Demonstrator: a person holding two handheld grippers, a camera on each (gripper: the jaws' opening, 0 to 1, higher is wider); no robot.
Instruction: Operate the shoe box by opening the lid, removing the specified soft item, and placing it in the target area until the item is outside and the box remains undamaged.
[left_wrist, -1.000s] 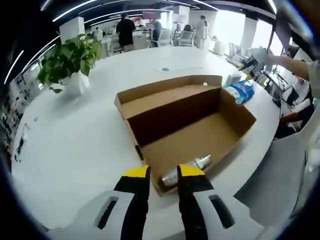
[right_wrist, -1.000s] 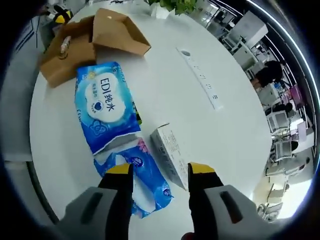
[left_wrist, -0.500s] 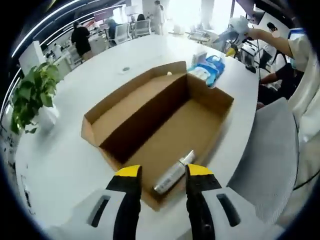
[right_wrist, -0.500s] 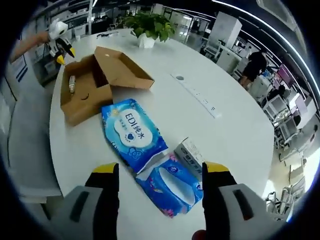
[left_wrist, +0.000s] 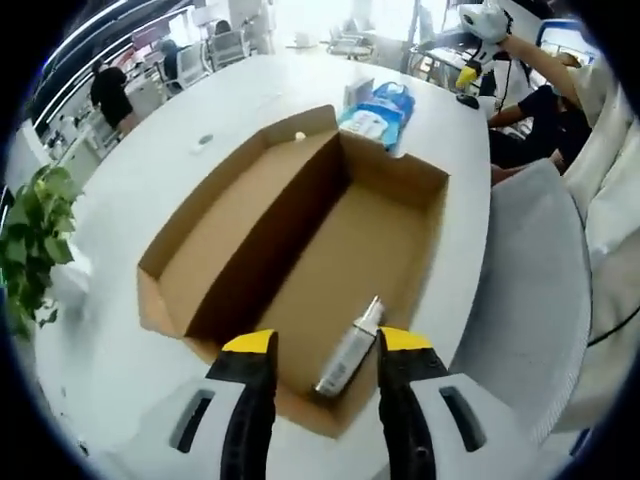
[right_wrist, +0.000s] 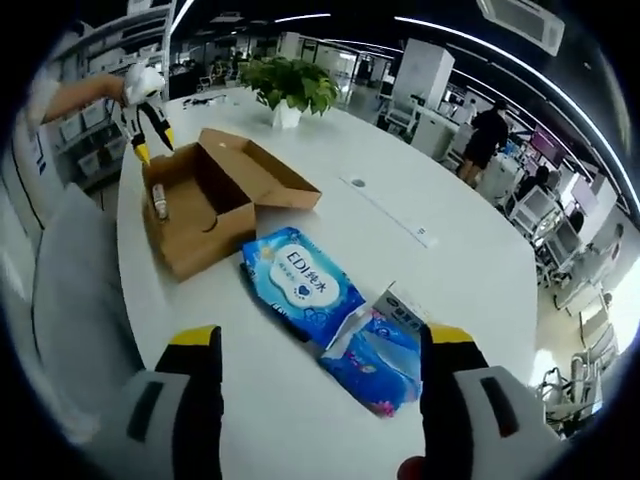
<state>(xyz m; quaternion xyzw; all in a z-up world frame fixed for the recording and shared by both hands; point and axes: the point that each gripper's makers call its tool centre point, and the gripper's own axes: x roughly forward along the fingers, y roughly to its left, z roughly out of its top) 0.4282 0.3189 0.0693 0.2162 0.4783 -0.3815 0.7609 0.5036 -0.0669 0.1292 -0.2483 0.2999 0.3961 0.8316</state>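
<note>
Grey tongs (left_wrist: 316, 345), yellow-tipped black jaws

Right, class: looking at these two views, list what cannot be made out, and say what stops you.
- Bottle label: left gripper view, too blurred to read.
- Small white box: right gripper view, partly hidden behind the smaller blue pack.
- Shoe box floor: right gripper view, near wall hides part.

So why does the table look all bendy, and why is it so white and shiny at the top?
Left gripper view: the fisheye lens curves the white table, and window light washes out the far end; the open shoe box stays sharp. Right gripper view: the table edge bows too, and the ceiling light strips bend into arcs.
</note>
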